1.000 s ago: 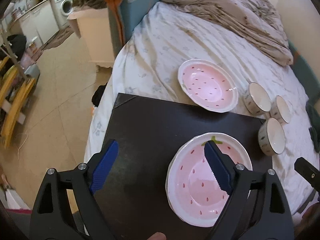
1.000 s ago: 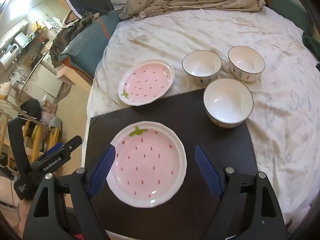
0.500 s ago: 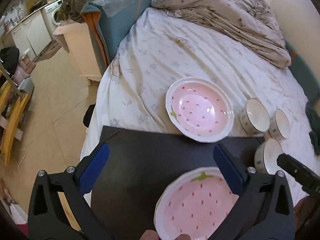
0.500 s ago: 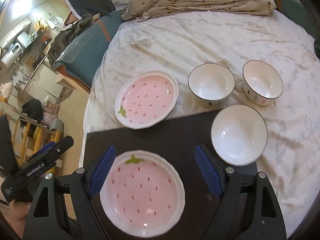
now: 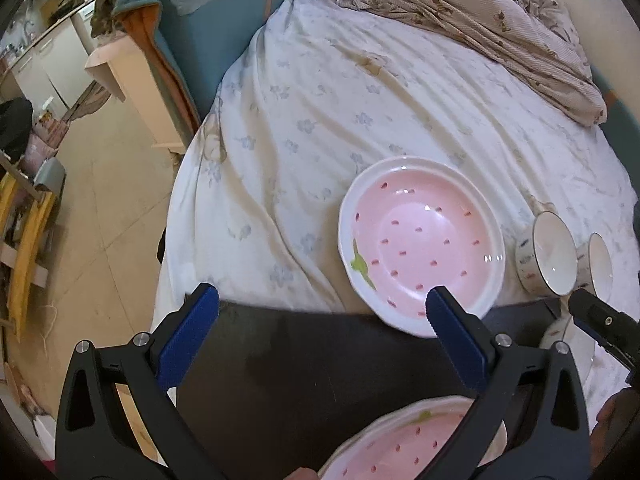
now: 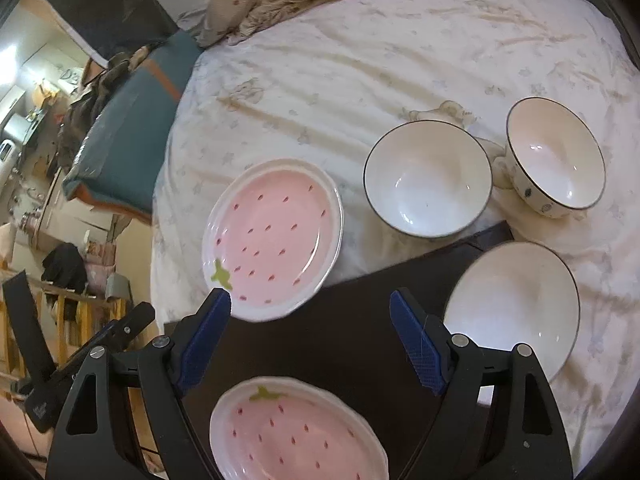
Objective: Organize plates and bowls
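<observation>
Pink strawberry plate [image 6: 296,436] on dark board's [image 6: 352,320] near edge | second plate [image 6: 274,236] overlapping board's far edge on bed [image 6: 360,60] | left claw [image 5: 320,332] spread, empty | right claw [image 6: 316,332] spread, empty | three bowls [image 6: 428,178] near board's far-right corner

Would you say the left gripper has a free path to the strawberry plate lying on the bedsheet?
Probably yes. The left gripper is open and empty, and the strawberry plate lies just ahead with nothing on it; only bare black board lies between them.
</observation>
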Demonstrator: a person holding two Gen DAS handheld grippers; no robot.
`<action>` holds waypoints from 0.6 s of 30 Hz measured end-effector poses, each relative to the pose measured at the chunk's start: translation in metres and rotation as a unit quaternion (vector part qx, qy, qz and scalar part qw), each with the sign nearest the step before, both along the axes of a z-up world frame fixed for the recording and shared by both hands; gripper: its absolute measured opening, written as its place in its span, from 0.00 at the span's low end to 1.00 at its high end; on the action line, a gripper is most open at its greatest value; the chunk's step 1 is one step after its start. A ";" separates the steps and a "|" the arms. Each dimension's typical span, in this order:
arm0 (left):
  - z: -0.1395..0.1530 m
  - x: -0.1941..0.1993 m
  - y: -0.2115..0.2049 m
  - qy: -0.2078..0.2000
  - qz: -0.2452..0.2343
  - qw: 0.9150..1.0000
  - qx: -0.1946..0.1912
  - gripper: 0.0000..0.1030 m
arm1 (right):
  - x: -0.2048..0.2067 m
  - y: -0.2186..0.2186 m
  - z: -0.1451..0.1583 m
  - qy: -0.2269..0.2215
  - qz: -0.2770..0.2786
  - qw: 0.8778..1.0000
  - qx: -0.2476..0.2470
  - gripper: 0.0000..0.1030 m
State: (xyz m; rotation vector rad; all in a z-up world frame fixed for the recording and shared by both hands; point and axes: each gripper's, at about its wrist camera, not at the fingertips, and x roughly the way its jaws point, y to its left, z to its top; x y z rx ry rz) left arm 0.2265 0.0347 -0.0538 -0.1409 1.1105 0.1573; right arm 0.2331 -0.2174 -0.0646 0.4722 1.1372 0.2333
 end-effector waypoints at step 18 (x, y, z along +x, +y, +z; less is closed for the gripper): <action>-0.035 0.061 0.010 0.025 0.003 0.998 -0.050 0.99 | 0.052 0.033 -0.044 0.042 0.049 0.997 0.034 0.82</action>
